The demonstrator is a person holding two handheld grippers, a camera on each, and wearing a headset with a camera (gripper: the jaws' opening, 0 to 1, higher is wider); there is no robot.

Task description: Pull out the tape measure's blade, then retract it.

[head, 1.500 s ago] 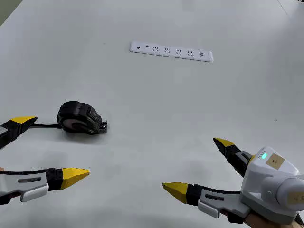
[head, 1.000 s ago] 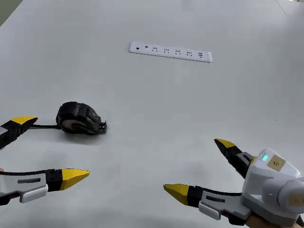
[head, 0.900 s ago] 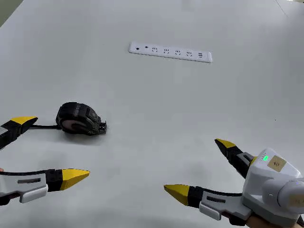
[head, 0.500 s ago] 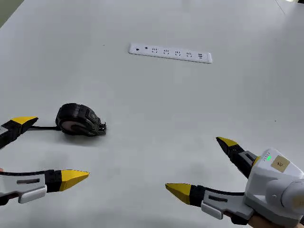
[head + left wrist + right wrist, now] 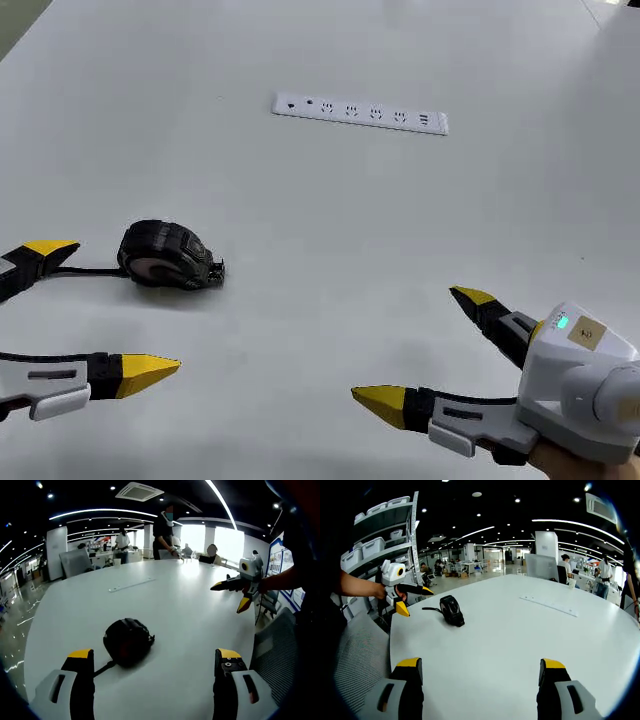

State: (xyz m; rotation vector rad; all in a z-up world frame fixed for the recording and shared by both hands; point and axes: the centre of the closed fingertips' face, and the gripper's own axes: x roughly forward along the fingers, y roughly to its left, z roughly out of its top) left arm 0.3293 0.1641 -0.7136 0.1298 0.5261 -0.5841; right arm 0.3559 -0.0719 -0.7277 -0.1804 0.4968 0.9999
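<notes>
A black tape measure (image 5: 165, 255) lies on the white table (image 5: 330, 220), its black strap trailing to the left. Its blade is not pulled out. My left gripper (image 5: 105, 305) stands open at the lower left, just short of the tape measure, which sits ahead between the jaws in the left gripper view (image 5: 127, 641). My right gripper (image 5: 430, 345) is open at the lower right, well apart from the tape measure (image 5: 452, 611). Nothing is held between either pair of jaws.
A white power strip (image 5: 361, 111) lies flat toward the far side of the table. In the left gripper view, several people stand beyond the table's far edge (image 5: 165, 560). Shelves with bins (image 5: 380, 535) rise at the left of the right gripper view.
Both grippers have drifted slightly lower and outward in the head view. The tape measure has not moved, and both stay open.
</notes>
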